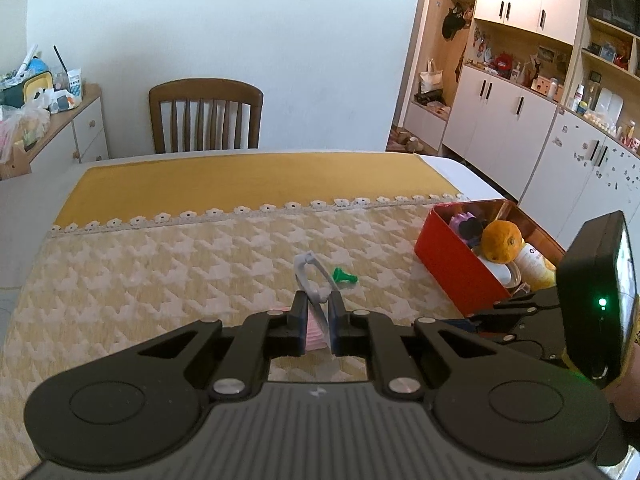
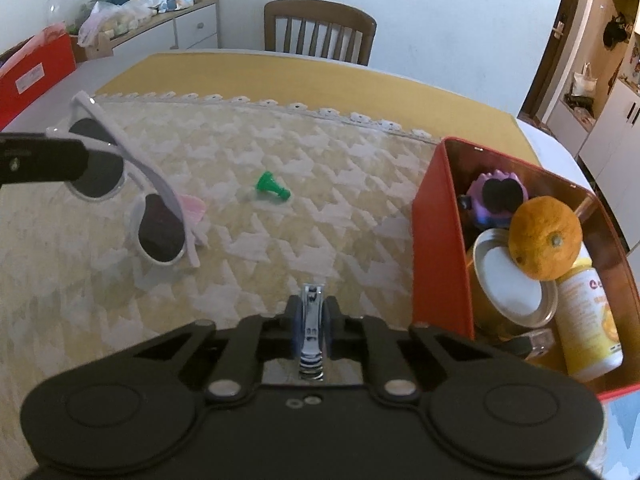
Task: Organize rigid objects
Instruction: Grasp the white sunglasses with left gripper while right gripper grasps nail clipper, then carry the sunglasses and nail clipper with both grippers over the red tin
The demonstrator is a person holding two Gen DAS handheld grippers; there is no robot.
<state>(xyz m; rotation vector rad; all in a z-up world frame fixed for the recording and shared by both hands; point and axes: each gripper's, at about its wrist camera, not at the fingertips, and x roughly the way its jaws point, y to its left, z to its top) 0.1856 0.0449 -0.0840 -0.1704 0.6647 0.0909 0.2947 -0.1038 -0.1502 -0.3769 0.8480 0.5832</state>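
Note:
My left gripper [image 1: 318,300] is shut on the white sunglasses [image 1: 304,268], which hang tilted just above the cloth. In the right wrist view the sunglasses [image 2: 160,216] show dark lenses, with a black left finger [image 2: 44,160] clamped on the upper lens rim. A pink ridged piece [image 2: 194,204] lies under them. My right gripper [image 2: 313,304] is shut on a silver nail clipper [image 2: 311,332], left of the red box [image 2: 440,240]. A small green plastic piece [image 2: 272,188] lies on the cloth between the sunglasses and the box.
The red box [image 1: 452,276] holds an orange [image 2: 546,236], a round tin [image 2: 508,284], a yellow-labelled bottle [image 2: 588,320] and a purple toy [image 2: 496,196]. The right unit's black housing [image 1: 592,280] stands beside the box. A wooden chair [image 1: 206,116] stands at the table's far edge.

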